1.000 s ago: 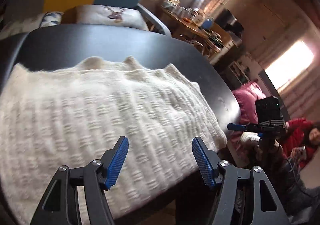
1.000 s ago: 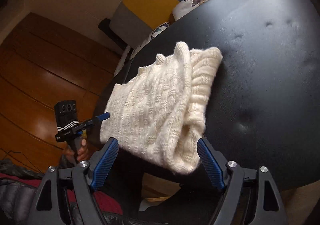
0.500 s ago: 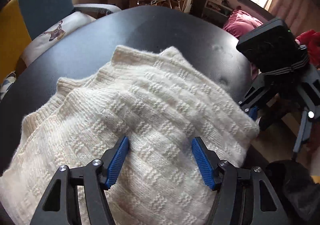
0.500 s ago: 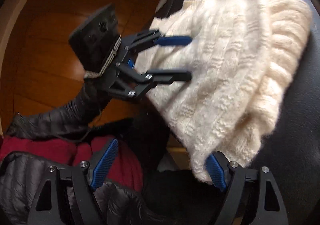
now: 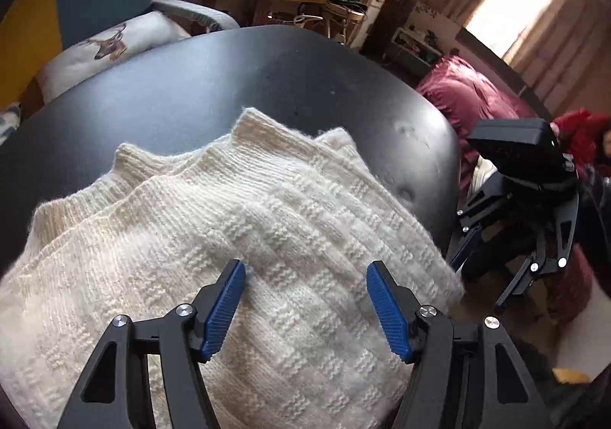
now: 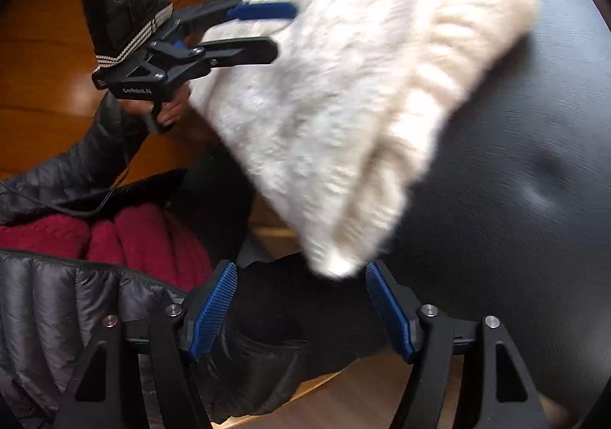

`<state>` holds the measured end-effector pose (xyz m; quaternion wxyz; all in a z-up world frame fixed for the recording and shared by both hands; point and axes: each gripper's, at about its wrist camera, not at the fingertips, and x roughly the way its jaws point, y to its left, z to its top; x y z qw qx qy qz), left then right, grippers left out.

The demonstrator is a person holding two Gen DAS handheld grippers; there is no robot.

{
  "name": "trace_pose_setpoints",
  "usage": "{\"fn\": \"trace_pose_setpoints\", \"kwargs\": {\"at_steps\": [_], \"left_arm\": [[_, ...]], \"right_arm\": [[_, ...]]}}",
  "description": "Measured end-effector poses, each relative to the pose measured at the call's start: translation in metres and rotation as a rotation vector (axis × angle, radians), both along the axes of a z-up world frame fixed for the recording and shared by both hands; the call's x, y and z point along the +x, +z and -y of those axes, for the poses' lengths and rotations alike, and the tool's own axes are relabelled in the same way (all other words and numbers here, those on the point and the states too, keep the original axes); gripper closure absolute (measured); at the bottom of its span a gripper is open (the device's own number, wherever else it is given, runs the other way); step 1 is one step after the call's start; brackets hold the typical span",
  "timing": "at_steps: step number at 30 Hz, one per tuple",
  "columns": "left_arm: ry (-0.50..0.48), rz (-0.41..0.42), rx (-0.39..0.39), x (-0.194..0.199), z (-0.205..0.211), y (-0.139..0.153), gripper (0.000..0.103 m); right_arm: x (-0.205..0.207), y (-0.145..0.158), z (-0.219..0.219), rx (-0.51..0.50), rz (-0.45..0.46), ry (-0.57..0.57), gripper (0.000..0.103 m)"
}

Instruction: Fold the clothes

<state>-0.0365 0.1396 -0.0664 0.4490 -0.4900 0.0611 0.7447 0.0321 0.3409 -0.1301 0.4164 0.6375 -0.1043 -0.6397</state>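
My left gripper [image 5: 305, 299] hovers over the folded cream sweater [image 5: 236, 261], its blue fingers [image 5: 223, 308] spread apart with nothing pinched; the knit is thick and fuzzy, with a basket-weave pattern and ribbed edges stacked in layers; it lies on the black desk [image 5: 236, 85] at the near edge, one corner hanging past the rim; the ribbed edges point toward the far side of the desk; I cannot tell its long axis; my right gripper [image 6: 301, 305] sits below the sweater's overhanging corner [image 6: 336, 261], fingers [image 6: 389, 310] spread wide, holding nothing.
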Motion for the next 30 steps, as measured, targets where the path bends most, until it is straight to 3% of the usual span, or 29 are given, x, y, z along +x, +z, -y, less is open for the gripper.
{"fn": "trace_pose_setpoints", "kwargs": {"at_steps": [7, 12, 15, 17, 19, 20, 23, 30], "left_arm": [[0.142, 0.069, 0.099, -0.017, 0.021, 0.002, 0.036], [0.11, -0.035, 0.035, -0.007, 0.018, 0.004, 0.036], [0.123, -0.107, -0.066, -0.014, 0.013, -0.008, 0.036], [0.142, -0.165, -0.133, -0.019, 0.008, -0.015, 0.044], [0.17, -0.174, -0.128, -0.028, 0.008, -0.018, 0.045], [0.186, -0.162, -0.123, -0.034, 0.008, -0.02, 0.046], [0.227, -0.091, -0.078, -0.05, 0.011, -0.024, 0.047], [0.148, -0.098, 0.015, -0.065, -0.009, 0.003, 0.047]], "right_arm": [[-0.038, 0.023, 0.0, 0.12, -0.196, -0.255, 0.031], [-0.065, 0.039, 0.0, 0.207, -0.336, -0.436, 0.032], [-0.082, 0.023, 0.001, 0.302, -0.329, -0.405, 0.067], [-0.073, 0.025, 0.008, 0.399, -0.426, -0.365, 0.071], [-0.061, 0.026, 0.012, 0.61, -0.549, -0.339, 0.071], [-0.057, 0.024, 0.006, 0.626, -0.553, -0.358, 0.071], [-0.053, 0.017, -0.019, 0.505, -0.474, -0.455, 0.07], [-0.04, 0.013, -0.029, 0.448, -0.495, -0.487, 0.065]]}}
